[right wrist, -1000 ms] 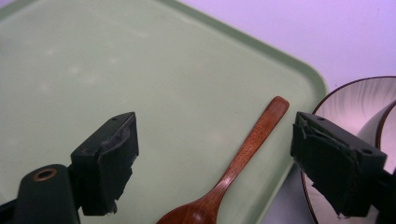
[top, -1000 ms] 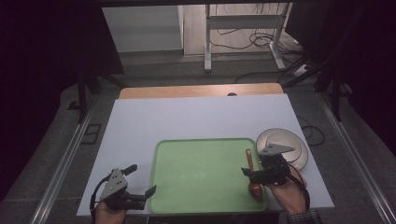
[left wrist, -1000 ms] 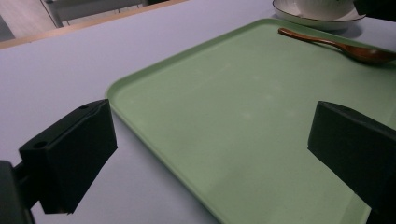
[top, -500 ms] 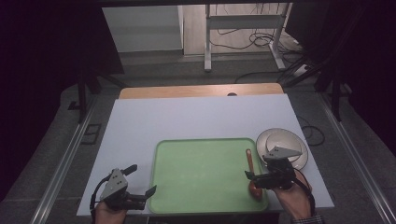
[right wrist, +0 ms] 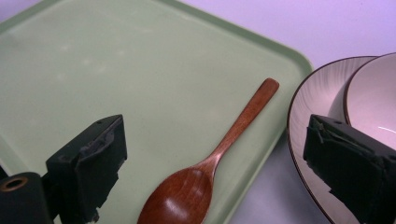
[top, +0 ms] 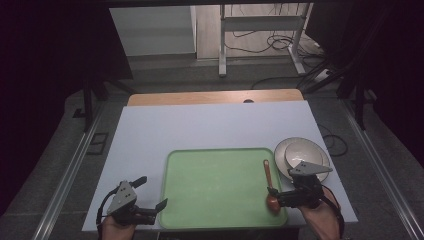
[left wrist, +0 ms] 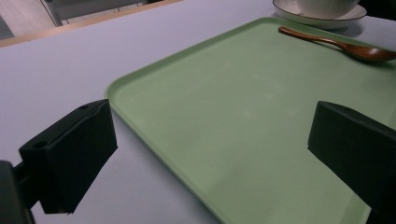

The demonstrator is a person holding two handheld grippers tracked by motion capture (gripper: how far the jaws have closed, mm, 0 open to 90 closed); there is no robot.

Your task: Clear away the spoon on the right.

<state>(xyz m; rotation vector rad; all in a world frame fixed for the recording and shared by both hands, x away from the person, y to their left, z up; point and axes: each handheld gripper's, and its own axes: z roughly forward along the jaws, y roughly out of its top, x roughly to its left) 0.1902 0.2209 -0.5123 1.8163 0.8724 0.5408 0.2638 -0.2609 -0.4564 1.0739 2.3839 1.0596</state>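
Observation:
A wooden spoon [top: 268, 175] lies along the right side of the green tray [top: 215, 185], its bowl end toward the near edge. My right gripper [top: 274, 196] sits low at that bowl end. In the right gripper view the spoon [right wrist: 224, 144] lies between the wide-apart jaws of the right gripper [right wrist: 219, 168], and neither pad touches it. These jaws have just been opening. My left gripper [top: 152, 192] rests open at the tray's near left corner. In its own view the left gripper [left wrist: 212, 154] straddles the tray rim [left wrist: 116, 91] with nothing gripped.
A white plate [top: 285, 150] with a white bowl [top: 302, 156] on it stands just right of the tray, close to my right gripper. The white tabletop [top: 200, 127] stretches beyond the tray, with a wooden strip at its far edge.
My right gripper has drawn back a little toward the near edge, leaving the spoon lying on the tray. The left gripper has not moved.

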